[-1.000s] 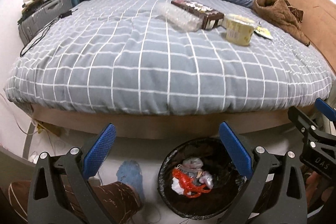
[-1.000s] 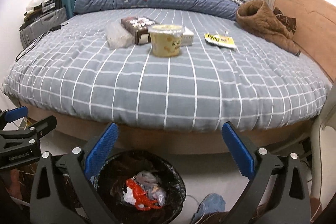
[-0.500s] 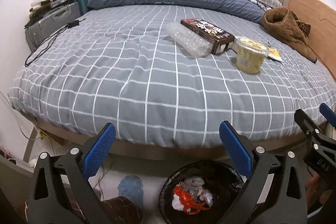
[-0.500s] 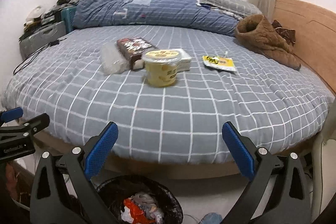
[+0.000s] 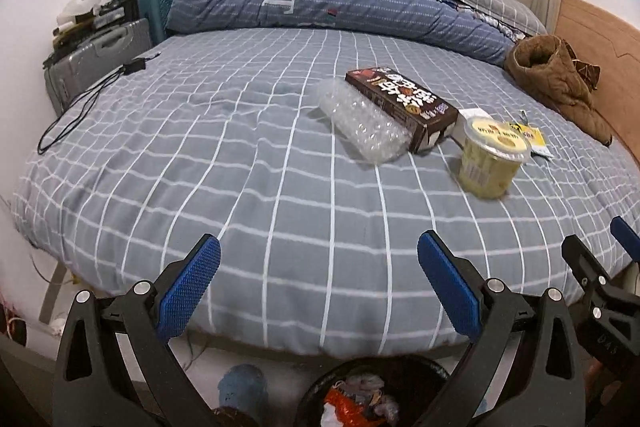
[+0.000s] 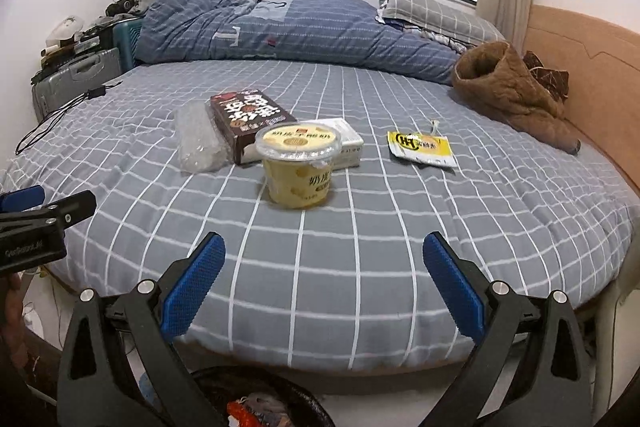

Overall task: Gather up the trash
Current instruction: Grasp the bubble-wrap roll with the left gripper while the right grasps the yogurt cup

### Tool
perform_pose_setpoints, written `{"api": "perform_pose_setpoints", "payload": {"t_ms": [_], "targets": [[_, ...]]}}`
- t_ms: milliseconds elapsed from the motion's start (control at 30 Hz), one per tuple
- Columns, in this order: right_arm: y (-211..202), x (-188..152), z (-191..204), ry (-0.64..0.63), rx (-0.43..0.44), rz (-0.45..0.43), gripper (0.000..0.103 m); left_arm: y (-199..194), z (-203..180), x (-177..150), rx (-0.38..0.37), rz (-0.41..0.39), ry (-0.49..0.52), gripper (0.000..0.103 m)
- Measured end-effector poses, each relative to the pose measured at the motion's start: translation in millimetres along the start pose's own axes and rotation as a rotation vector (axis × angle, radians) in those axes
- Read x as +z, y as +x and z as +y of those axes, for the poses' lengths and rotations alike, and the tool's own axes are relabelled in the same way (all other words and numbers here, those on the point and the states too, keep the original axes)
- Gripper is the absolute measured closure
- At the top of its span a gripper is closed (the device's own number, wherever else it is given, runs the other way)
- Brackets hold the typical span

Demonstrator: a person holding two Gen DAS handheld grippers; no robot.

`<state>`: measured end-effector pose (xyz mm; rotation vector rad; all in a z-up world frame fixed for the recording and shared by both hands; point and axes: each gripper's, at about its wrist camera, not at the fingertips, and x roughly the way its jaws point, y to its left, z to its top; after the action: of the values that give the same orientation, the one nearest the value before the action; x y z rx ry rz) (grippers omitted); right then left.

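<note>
A grey checked bed (image 6: 360,267) is seen, with a bin (image 5: 400,367) at its foot. On it a brown box (image 6: 248,123), clear tray (image 6: 198,139), yellow cup (image 6: 298,167) and yellow packet (image 6: 422,147) are clustered. Left gripper (image 5: 318,283) and right gripper (image 6: 324,279) are held spread wide, nothing gripped.

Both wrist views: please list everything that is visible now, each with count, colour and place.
Bed: one, grey sheet with white grid, fills the middle.
Cup: one, yellow with clear lid, upright, nearest item.
Box: one, dark brown, lying flat behind the cup.
Plastic tray: one, clear, beside the box.
White pack: one, flat behind the cup.
Sachet: one, yellow, apart from the others.
Duvet: one, blue, bunched at far side.
Jacket: one, brown, by headboard.
Bin: one, black, on floor, holding trash.
Left gripper: blue pads, open.
Right gripper: blue pads, open.
</note>
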<state>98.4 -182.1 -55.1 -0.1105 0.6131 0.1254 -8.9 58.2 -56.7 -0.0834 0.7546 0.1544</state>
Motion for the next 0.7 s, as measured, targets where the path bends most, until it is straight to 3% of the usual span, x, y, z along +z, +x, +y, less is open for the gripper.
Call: {"api": "perform_pose_setpoints", "payload": {"t_ms": [700], "targets": [[81.4, 52.1, 3.0, 0.002, 0.05, -0.009, 0.008, 111.7, -23.2, 81.0, -0.004, 0.071, 0.009, 0.006]]}}
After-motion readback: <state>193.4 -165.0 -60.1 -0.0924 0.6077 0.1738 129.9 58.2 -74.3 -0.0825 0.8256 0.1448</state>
